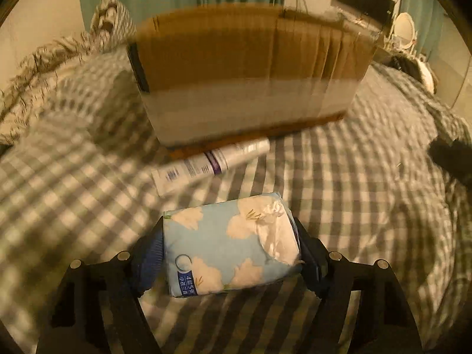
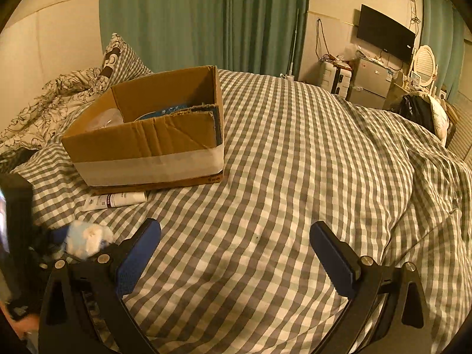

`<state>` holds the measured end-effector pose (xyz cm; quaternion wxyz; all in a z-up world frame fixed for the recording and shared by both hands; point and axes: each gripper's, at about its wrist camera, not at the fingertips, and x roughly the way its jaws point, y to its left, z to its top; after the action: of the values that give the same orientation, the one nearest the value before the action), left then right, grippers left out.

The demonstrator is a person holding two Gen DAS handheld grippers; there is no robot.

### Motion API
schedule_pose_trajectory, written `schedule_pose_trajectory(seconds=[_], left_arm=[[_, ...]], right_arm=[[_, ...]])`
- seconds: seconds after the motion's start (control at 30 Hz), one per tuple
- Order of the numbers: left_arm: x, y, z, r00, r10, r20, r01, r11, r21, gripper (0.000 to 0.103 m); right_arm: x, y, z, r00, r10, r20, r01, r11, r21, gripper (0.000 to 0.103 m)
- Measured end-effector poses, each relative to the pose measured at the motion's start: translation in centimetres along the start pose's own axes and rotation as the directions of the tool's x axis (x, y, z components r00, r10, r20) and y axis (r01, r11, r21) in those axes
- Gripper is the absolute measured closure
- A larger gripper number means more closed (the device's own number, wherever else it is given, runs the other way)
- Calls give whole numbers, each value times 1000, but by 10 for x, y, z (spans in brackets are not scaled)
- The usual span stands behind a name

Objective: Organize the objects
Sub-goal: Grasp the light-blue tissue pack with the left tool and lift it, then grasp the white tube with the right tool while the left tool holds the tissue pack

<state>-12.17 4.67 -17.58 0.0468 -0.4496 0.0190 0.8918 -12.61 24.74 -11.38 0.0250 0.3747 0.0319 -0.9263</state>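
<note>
Left gripper [image 1: 231,244] clamps a tissue pack [image 1: 230,244] crosswise, box [image 1: 247,70] straight ahead beyond the tube [image 1: 211,162]; right gripper [image 2: 236,253] gapes empty.

Light-blue tissue pack [image 1: 230,244] with white flower print, plastic wrap crinkled at its right end, clamped between the left gripper's blue pads above the checked bedding. White tube [image 1: 211,162] with purple band lies flat on its side just in front of the cardboard box [image 2: 147,135]. Box is open-topped, white tape along lower front, blue item partly visible inside.
</note>
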Motion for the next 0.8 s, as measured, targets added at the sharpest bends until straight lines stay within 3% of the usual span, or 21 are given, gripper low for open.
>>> schedule_pose_trajectory(seconds=[0.17,0.43,0.63,0.8], left_arm=[[-40,21,31,996,-20,85,19,1000,17,24],[-59,90,84,985,67,160,-80,993,81,24],[-38,125,81,991,42,126,-41,999,-9,24],[-19,140,73,996,24,82,-21,999,-39,24]], right_arm=[[0,20,-1,1000,-26,-2,26,999,-25,2],[19,90,3,999,13,-53,-16,998,-62,2],[67,142,9,990,57,-132,-58,998,-7,2],[110,159,11,978,74,-193,-50,991,125,2]])
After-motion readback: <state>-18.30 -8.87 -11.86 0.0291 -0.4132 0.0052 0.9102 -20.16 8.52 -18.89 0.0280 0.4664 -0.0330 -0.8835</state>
